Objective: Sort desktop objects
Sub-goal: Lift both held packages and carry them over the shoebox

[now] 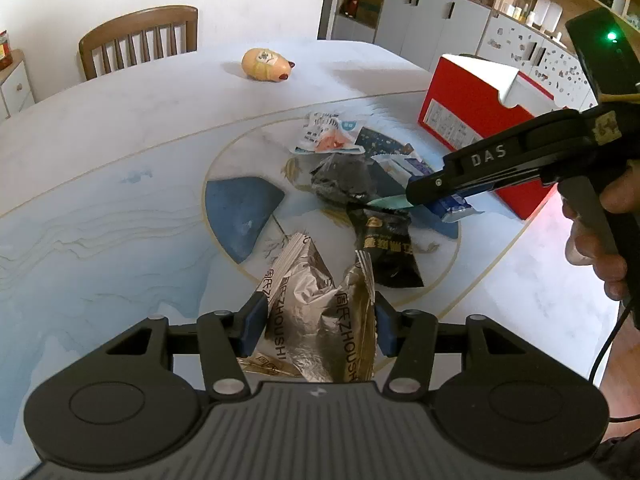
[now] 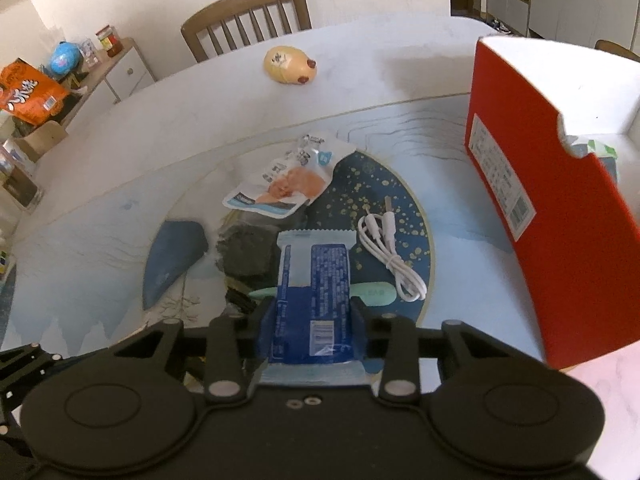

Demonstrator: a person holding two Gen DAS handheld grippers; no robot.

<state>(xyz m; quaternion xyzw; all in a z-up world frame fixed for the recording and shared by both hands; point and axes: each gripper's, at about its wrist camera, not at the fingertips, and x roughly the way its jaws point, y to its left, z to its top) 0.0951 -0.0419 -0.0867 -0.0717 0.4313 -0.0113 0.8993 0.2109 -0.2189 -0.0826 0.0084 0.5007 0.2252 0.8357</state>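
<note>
Snack packets lie heaped in the middle of the surface, and each of your tongs grips one. Your left tongs are clamped on a crumpled silver foil packet, its blue pads pressing in from both sides at the near edge of the pile. Your right tongs are clamped on a blue and white wrapper, which the left view shows raised clear of the heap. Under that wrapper lies a mint green item, and just right of it a coiled white cable. A black packet lies just beyond the foil one, a dark lumpy bag further on, and a white pouch with an orange picture at the far side. The red box stands open to the right, well apart from the pile. A yellow toy lies far off, near the chair.
</note>
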